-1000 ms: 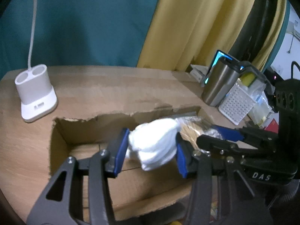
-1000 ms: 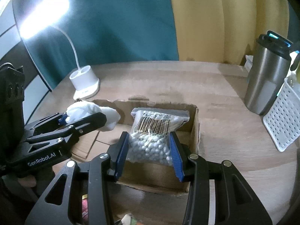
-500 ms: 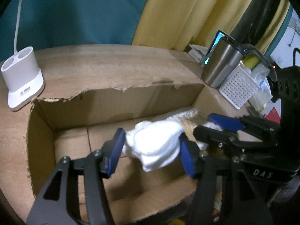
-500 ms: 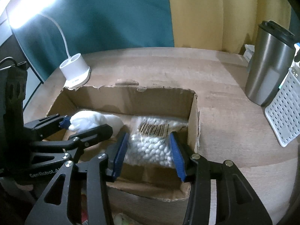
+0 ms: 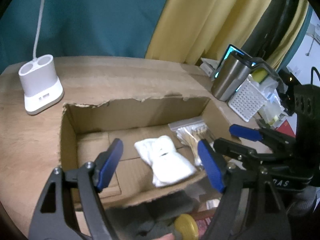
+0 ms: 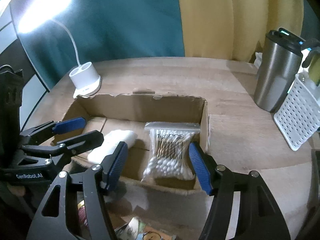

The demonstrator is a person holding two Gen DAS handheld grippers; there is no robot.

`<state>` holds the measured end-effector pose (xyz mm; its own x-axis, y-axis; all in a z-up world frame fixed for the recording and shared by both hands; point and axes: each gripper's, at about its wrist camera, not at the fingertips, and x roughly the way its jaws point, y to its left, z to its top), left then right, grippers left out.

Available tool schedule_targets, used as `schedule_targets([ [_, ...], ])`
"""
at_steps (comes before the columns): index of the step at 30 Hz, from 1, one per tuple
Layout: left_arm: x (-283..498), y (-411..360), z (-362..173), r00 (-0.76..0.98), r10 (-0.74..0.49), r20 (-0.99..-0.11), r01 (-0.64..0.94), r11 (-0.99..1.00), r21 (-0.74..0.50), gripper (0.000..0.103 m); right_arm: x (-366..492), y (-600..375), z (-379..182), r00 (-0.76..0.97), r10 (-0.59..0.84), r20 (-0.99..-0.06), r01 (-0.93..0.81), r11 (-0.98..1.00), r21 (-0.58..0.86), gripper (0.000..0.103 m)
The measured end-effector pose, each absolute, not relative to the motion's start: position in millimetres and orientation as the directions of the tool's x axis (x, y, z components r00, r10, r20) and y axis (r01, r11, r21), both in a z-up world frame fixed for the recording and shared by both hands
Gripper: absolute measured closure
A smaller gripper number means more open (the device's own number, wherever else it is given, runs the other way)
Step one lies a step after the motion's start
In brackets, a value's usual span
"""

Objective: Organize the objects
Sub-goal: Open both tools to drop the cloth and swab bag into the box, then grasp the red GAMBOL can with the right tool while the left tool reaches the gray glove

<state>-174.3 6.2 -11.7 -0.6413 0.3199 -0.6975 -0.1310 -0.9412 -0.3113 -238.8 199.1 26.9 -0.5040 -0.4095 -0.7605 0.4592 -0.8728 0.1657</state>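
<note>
**Two items let go into the box**

Two grippers hang over the near wall of the box [image 6: 140,108], both with jaws opening and nothing pressed between the pads. The left gripper [image 5: 160,164] has released the white cloth [image 5: 166,160], which lies on the box floor near the front wall, about mid-width. The right gripper [image 6: 156,162] stands spread on either side of the swab bag [image 6: 170,152], clear of it; the bag rests in the box's right front corner against the right wall. Side by side on the floor, the pair look deliberately packed to leave the left half of the box free, likely for more items.

Writing: the bag shows a barcode and a partly readable count, something like "100PCS". The left gripper's body reads "GenRobot.AI"; the right one's shows letters I read only as "DAS".

Beyond the box, a white lamp base [image 6: 86,78] sits near the table's far left edge, and a steel tumbler [image 6: 278,72] and a white basket [image 6: 298,116] stand at the right edge.
</note>
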Motion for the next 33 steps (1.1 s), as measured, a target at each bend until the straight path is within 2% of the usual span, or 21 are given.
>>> schedule_targets([
  [23,-102,-11,14,-0.721,0.258,-0.644,-0.105,-0.958,-0.267,0.023,-178,207,39,-0.529,-0.405,-0.746,0.463,-0.874,0.146,0.036],
  [25,-97,-13,14,-0.724,0.255,-0.640,-0.103,-0.959,-0.266,0.023,-173,206,39,-0.531,-0.405,-0.745,0.463,-0.874,0.145,0.033],
  [27,-91,-15,13,-0.725,0.253,-0.641,-0.099,-0.959,-0.266,0.022,-168,205,39,-0.530,-0.406,-0.744,0.463,-0.874,0.147,0.026],
  [33,-75,-22,9,-0.726,0.254,-0.639,-0.097,-0.958,-0.271,0.022,-153,198,34,-0.528,-0.397,-0.751,0.461,-0.876,0.139,0.025],
])
